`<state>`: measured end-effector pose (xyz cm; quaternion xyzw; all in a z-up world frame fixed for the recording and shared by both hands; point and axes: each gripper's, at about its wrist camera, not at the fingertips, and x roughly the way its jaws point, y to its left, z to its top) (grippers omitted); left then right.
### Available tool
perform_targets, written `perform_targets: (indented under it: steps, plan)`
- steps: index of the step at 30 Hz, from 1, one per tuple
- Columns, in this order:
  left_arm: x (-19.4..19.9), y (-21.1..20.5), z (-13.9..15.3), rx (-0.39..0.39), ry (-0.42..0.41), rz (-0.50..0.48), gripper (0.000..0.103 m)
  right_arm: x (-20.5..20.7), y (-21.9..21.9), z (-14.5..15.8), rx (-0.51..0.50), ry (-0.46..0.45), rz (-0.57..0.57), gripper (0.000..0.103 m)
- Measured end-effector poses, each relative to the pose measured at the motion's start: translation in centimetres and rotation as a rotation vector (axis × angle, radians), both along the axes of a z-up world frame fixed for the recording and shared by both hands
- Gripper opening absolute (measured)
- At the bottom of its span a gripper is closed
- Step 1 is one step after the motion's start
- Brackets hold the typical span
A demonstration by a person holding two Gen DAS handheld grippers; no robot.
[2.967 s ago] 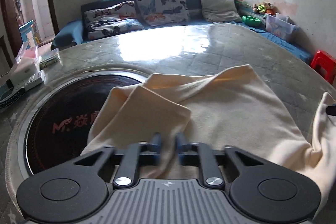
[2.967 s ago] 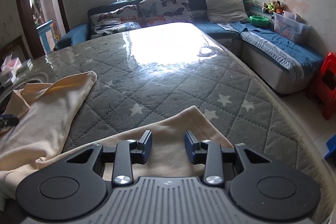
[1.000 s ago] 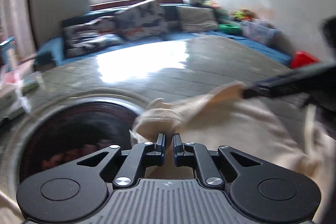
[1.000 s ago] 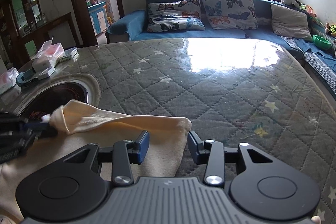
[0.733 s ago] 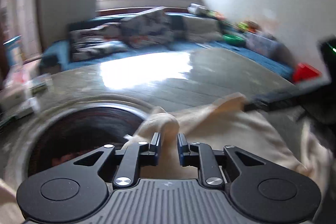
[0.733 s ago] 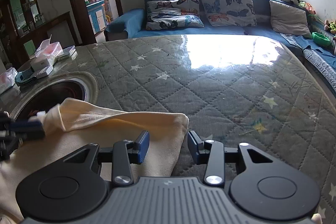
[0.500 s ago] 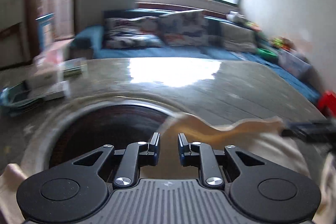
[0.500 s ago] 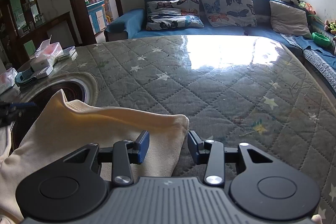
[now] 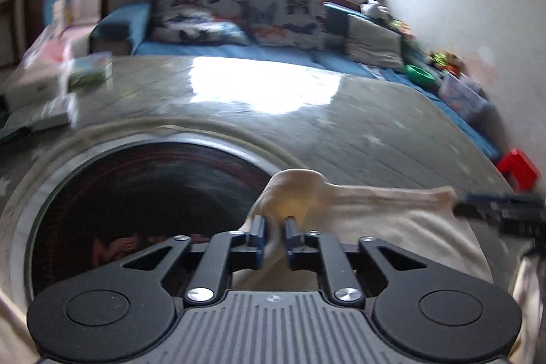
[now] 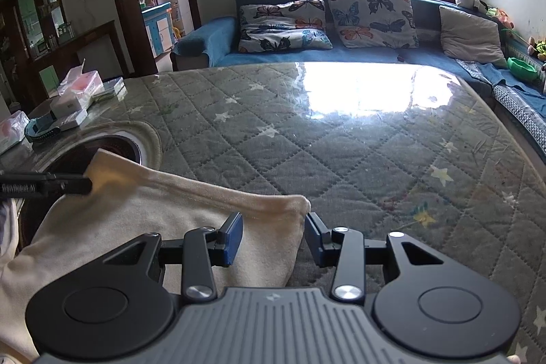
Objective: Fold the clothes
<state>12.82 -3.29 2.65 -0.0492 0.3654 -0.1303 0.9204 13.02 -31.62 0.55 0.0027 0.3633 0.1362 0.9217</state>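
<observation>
The left gripper (image 9: 272, 232) has just closed and is pinching the far left corner of the cream cloth (image 10: 177, 214), seemingly to pull that edge taut for a fold. The right gripper (image 10: 273, 236) stands half open astride the other corner without pressing it. The cloth lies on the worktop (image 10: 341, 139), partly over the dark round hob (image 9: 136, 190).

soft matt cream cloth (image 10: 163, 214) on a glossy film-covered quilted table cover (image 10: 341, 142)
</observation>
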Motion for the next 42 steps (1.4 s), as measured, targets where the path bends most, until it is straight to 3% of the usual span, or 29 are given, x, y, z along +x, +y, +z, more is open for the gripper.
perform_targets:
  steps: [6, 10, 14, 22, 25, 26, 28, 31, 34, 37, 42]
  plan:
    - [-3.1, -4.3, -0.2, 0.126, -0.074, -0.161, 0.008, -1.1, 2.1, 2.1, 0.039, -0.056, 0.088, 0.040]
    - [-3.7, -5.6, -1.1, 0.165, -0.075, -0.192, 0.008, -0.7, 5.1, 2.6, 0.093, -0.035, 0.198, 0.040]
    - [-3.8, -5.3, -1.1, 0.160, -0.067, -0.201, 0.009, 0.7, 8.1, 1.6, 0.076, -0.010, 0.294, 0.040]
    - [-5.1, -2.9, 0.6, 0.131, -0.100, -0.213, 0.011, 2.1, 10.0, -1.0, 0.019, 0.073, 0.319, 0.039]
    - [-4.7, -1.4, 1.7, 0.081, -0.124, -0.164, 0.019, 1.7, 10.0, -1.2, 0.000, 0.062, 0.336, 0.039]
    - [-4.1, -1.1, 1.8, 0.064, -0.111, -0.137, 0.028, 1.8, 10.0, -1.2, -0.001, 0.061, 0.337, 0.040]
    - [-2.8, -0.6, 1.6, 0.035, -0.071, -0.098, 0.036, 1.8, 10.1, -1.3, -0.003, 0.059, 0.338, 0.040]
    - [-1.0, -0.9, 0.7, 0.013, -0.012, -0.107, 0.036, 1.7, 10.0, -1.3, -0.001, 0.057, 0.336, 0.040]
    - [0.0, -1.4, -0.3, -0.002, 0.028, -0.120, 0.033, 1.3, 9.8, -1.1, 0.001, 0.050, 0.334, 0.040]
    - [0.0, -1.1, -0.6, -0.007, 0.007, -0.104, 0.014, 0.3, 8.7, -0.2, -0.007, 0.010, 0.315, 0.041]
    - [-0.1, 1.1, 0.5, 0.026, -0.078, 0.052, 0.008, -0.9, 5.7, 0.8, -0.030, -0.047, 0.211, 0.042]
